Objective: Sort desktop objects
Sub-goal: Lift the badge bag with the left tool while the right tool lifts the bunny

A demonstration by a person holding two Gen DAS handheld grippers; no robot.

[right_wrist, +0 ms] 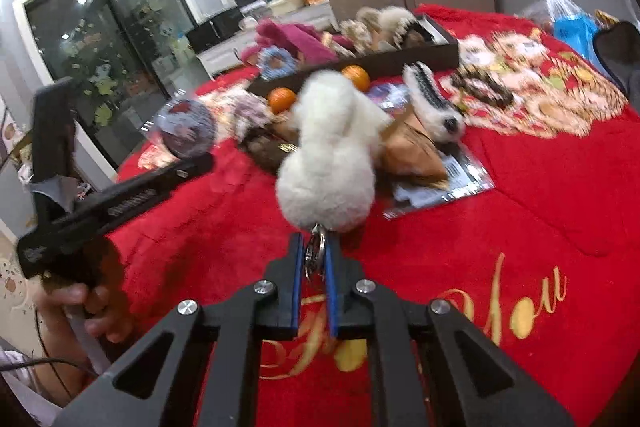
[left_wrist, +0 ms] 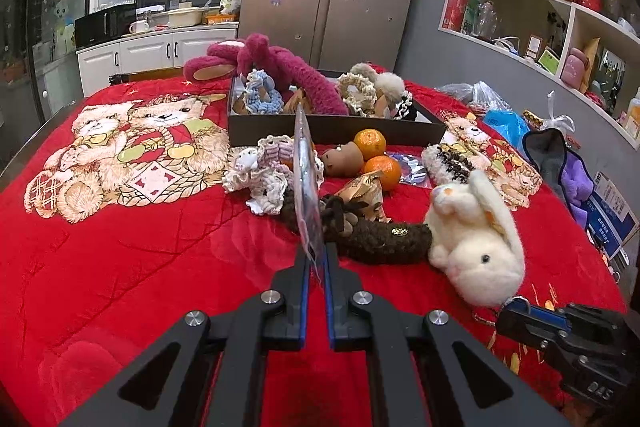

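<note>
My left gripper (left_wrist: 316, 255) is shut on the lower edge of a clear plastic packet (left_wrist: 306, 163), which stands upright in front of the camera. In the right wrist view the left gripper (right_wrist: 192, 167) holds that packet (right_wrist: 186, 129) at the left. My right gripper (right_wrist: 318, 251) is shut on the metal key ring (right_wrist: 316, 247) of a white plush rabbit (right_wrist: 332, 151). The left wrist view shows the rabbit (left_wrist: 476, 239) at the lower right, with the right gripper (left_wrist: 516, 311) just behind it. Whether the rabbit rests on the blanket I cannot tell.
A dark box (left_wrist: 332, 127) holding plush toys and crocheted pieces stands at the back of the red blanket (left_wrist: 140, 267). Two oranges (left_wrist: 370, 143), a brown fuzzy toy (left_wrist: 380, 239), crocheted items (left_wrist: 264, 167) and a flat packet (right_wrist: 444, 187) lie in front. Bags (left_wrist: 500, 123) crowd the right edge.
</note>
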